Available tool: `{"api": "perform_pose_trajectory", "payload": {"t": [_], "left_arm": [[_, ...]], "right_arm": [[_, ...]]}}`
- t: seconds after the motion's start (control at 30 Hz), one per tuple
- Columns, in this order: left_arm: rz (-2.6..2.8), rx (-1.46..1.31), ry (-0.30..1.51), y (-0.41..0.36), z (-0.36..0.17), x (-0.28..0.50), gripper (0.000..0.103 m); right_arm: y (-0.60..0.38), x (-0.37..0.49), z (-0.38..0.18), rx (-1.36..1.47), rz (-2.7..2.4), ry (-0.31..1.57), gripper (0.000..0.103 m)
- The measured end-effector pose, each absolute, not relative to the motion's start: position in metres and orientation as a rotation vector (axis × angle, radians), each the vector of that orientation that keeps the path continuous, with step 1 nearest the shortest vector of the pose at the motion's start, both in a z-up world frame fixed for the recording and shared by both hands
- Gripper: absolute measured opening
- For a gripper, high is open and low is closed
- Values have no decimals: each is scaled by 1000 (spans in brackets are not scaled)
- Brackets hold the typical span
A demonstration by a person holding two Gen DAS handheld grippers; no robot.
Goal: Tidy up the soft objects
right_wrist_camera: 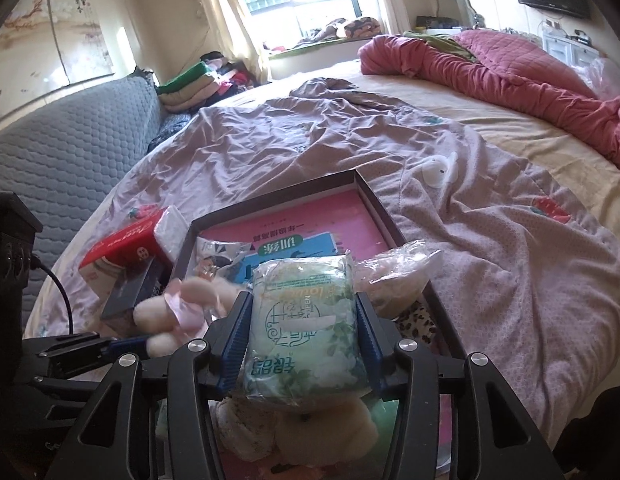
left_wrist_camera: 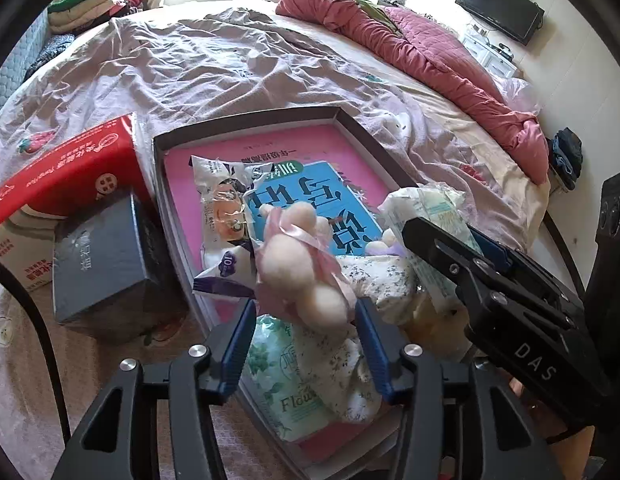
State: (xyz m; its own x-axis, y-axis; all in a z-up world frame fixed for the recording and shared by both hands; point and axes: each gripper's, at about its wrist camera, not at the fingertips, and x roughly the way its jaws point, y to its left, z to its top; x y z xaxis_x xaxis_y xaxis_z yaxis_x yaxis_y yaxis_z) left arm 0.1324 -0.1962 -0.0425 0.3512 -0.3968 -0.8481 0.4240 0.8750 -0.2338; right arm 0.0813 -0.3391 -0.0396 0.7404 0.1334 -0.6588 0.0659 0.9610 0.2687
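Step in hand: loading soft items into the shallow dark-rimmed box with pink lining point(left_wrist_camera: 246, 120) on the bed.

Left gripper point(left_wrist_camera: 306, 334) hangs over the near end of the box, jaws spread around the fluffy pale-pink plush toy with ribbon point(left_wrist_camera: 298, 264); pads seem clear of it, though the view is tight.

Right gripper point(right_wrist_camera: 298, 344) pinches a green floral plastic tissue pack point(right_wrist_camera: 306, 320) above the box.

Next, likely: 2 releases, then lift both clear.
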Motion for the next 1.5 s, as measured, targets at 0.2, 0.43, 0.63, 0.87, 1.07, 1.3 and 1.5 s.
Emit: {"api": "perform_pose_trajectory", "payload": {"t": [0.2, 0.43, 0.63, 0.87, 1.07, 1.3, 1.5], "left_arm": [[-535, 18, 1063, -188, -33, 126, 52], [-511, 47, 1006, -180, -18, 110, 61], [-467, 54, 969, -169, -4, 98, 67], [-419, 64, 930, -151, 15, 71, 75], [-360, 72, 902, -134, 33, 46, 81], [-274, 67, 893, -119, 41, 17, 84], [-250, 51, 910, -109, 39, -1, 84]], "right_arm": [[-335, 80, -38, 284, 47, 739, 60], [-332, 72, -25, 260, 33, 709, 73], [-329, 51, -7, 239, 0, 681, 74], [-327, 19, 28, 255, -34, 636, 78], [-305, -10, 53, 191, -12, 582, 80], [-286, -44, 67, 168, 7, 545, 81], [-272, -69, 63, 157, 40, 565, 82]]}}
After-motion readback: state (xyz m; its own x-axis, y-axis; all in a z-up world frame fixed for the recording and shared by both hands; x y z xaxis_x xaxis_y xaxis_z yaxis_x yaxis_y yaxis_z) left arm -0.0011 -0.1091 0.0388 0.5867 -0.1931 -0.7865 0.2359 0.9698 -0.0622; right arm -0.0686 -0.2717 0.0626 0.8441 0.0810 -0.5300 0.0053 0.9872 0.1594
